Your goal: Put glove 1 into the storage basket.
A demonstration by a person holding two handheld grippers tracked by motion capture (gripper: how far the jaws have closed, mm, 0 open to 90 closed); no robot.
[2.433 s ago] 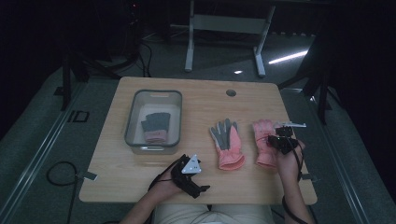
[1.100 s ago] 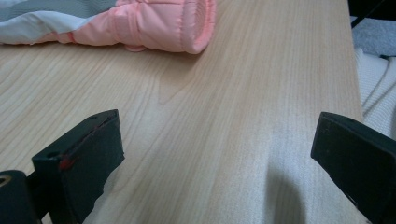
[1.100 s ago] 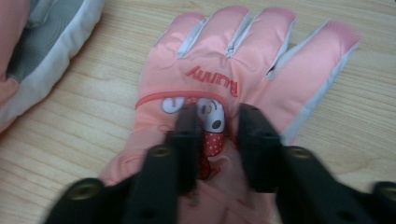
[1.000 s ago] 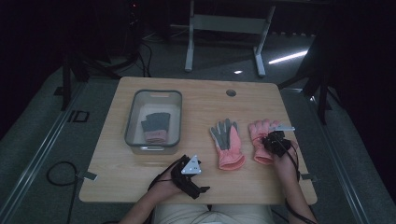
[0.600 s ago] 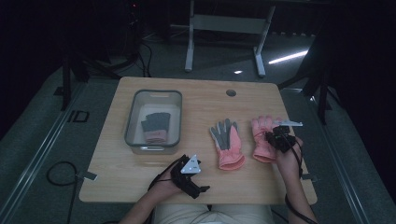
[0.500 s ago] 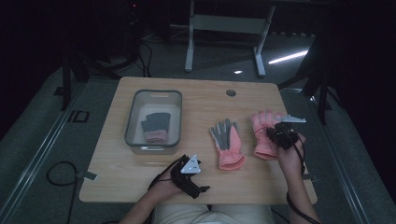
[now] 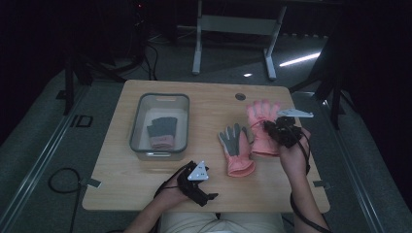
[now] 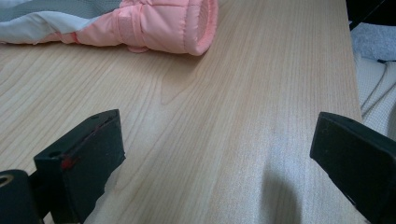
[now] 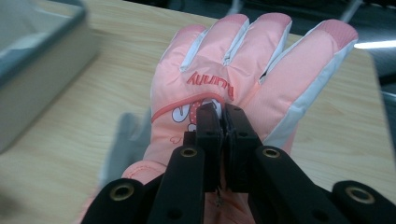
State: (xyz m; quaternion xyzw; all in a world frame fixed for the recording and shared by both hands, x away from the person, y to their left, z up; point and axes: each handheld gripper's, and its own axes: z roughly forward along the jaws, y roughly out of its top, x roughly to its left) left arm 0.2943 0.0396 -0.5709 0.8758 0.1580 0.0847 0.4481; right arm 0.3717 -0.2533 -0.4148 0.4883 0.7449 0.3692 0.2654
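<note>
Right gripper (image 9: 223, 116) was pinched shut on the pink glove's (image 7: 262, 128) back fabric, centre-right of the high view, likely for binning in the grey tub (image 7: 138, 145); left gripper (image 7: 197, 187) sat open, idle, bottom centre.

A grey bin (image 7: 138, 121) on the wooden table (image 7: 209, 104) holds 1 grey-and-pink glove (image 7: 162, 132).

My counter (image 7: 145, 184) is pale wood with a round hole (image 7: 240, 96) near its far edge. A grey bin (image 7: 140, 126) sits on its left half. A pink-and-grey glove (image 7: 236, 150) lies palm up near the middle. My left tool (image 7: 206, 196) rests at the near edge.
</note>
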